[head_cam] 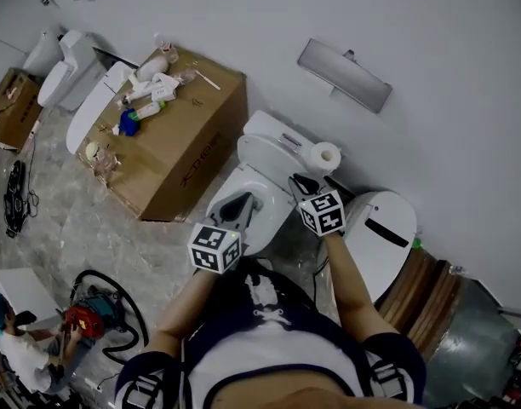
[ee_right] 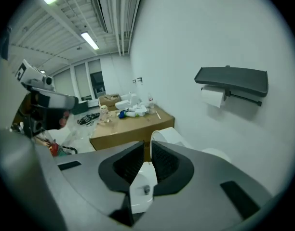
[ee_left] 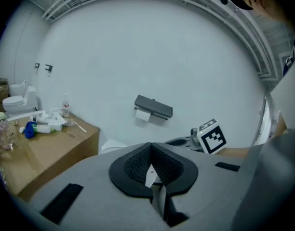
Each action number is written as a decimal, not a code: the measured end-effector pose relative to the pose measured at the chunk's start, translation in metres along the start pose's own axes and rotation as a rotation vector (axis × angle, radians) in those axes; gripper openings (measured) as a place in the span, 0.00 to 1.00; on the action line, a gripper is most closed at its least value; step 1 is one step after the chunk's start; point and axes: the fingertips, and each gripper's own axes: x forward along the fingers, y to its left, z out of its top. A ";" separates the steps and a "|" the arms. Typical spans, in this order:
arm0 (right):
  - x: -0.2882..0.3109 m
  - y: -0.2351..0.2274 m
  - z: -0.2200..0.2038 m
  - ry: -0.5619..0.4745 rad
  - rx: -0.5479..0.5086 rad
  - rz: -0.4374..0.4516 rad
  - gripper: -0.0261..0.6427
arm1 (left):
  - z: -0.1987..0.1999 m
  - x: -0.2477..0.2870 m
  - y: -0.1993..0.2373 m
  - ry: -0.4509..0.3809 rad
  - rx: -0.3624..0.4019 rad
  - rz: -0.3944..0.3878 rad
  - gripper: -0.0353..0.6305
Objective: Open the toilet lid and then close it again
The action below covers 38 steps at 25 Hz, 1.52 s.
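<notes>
Steadiness matters: we swing the toilet lid toward twelve o'clock with the left gripper, fingers pressed together; the right gripper has fingers narrowly parted, empty.

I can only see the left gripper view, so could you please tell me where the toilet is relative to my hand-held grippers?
Observer: In the head view, the toilet is directly below the left hand-held gripper.
Operator: Thank you. Are the other one's jaws open?
Observer: Its own view shows the right hand-held gripper with its jaws slightly apart.
Operator: Is anyone else nearby?
Observer: Yes, a person crouches on the floor beside a red machine, at the head view's lower left.
</notes>
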 end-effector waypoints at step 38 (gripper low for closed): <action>0.098 -0.069 -0.079 0.347 0.016 -0.090 0.11 | -0.037 -0.023 0.031 0.065 -0.131 0.064 0.06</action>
